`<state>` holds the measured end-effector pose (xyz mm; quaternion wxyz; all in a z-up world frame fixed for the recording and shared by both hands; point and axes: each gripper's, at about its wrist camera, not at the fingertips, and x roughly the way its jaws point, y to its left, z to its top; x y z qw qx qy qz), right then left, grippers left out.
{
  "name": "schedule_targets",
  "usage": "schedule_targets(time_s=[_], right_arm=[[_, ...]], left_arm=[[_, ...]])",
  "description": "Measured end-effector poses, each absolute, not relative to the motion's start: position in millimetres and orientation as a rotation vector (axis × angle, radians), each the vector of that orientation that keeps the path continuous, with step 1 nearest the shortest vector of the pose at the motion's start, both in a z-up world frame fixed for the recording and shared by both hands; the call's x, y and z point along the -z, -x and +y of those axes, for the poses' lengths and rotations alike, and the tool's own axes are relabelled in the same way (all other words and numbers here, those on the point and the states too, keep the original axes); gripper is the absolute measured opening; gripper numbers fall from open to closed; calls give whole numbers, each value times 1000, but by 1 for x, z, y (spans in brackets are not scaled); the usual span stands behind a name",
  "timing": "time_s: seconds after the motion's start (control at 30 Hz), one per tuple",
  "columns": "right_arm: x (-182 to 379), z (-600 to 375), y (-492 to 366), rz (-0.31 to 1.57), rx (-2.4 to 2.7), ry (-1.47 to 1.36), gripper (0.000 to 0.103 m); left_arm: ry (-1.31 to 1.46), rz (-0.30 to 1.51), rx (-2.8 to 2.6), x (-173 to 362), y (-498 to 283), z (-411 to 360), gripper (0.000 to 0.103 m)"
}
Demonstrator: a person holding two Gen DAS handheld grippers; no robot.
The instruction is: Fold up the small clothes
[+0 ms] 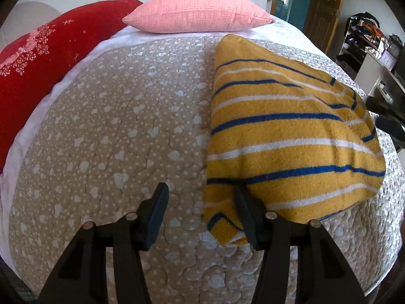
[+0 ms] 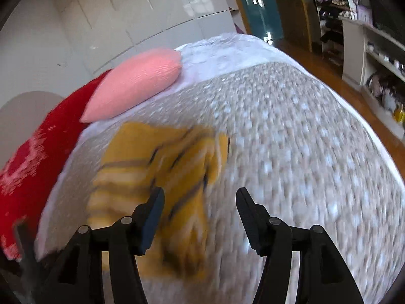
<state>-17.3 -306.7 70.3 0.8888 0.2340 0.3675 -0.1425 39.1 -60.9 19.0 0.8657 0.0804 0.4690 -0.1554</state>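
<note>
A yellow garment with blue and white stripes (image 1: 283,136) lies folded on the beige quilted bedspread (image 1: 114,126). My left gripper (image 1: 200,192) is open at the garment's near left corner, with its right finger (image 1: 246,210) over the cloth edge and its left finger over bare quilt. In the blurred right wrist view the same garment (image 2: 162,177) lies left of centre. My right gripper (image 2: 200,197) is open and empty above the garment's near right part.
A pink pillow (image 1: 200,10) and a red flowered pillow (image 1: 45,58) lie at the head of the bed. Shelves with clutter (image 1: 367,40) and a wooden door (image 1: 324,7) stand to the right. Wooden floor (image 2: 354,96) lies beyond the bed's right edge.
</note>
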Motion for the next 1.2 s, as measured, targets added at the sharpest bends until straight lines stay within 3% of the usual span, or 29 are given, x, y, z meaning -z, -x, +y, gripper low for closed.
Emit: schedule_targets(time_s=[0.07,0.1,0.13,0.2,0.23,0.4,0.6,0.73,0.83,0.97,1.2], right_arm=[[-53,-320,-21,851,274,-511,63],[-43,-325,-35,892,238,-542,58],[-37,-326,-45,914,192,-579,30],[-39,-329,-63,922,163,-579,25],[-43,-329,-67,909,155,-566,17],[-31,-334,-98,953,276,-442,18],[-56,-331,-62,873,306,-427,30],[-89,-316,-17,807,303,-369,49],[-102,-300,16,796,297,-335,52],[-107,-270,56,812,298,-296,53],[-106,-213,106,815,328,-198,61]], left_arm=[[-170,980,324,-20,-39,-61,53],[-168,980,326,-20,-40,-63,53],[-169,978,327,-20,-39,-63,53],[-168,976,328,-20,-38,-63,53],[-167,973,327,-20,-38,-64,53],[-197,939,315,-21,-34,-68,53],[-181,887,339,-45,-17,-50,57],[-149,722,305,-83,20,-30,70],[-126,543,240,-117,57,-15,88],[-132,406,190,-152,99,-4,101],[-65,505,256,-163,129,6,101]])
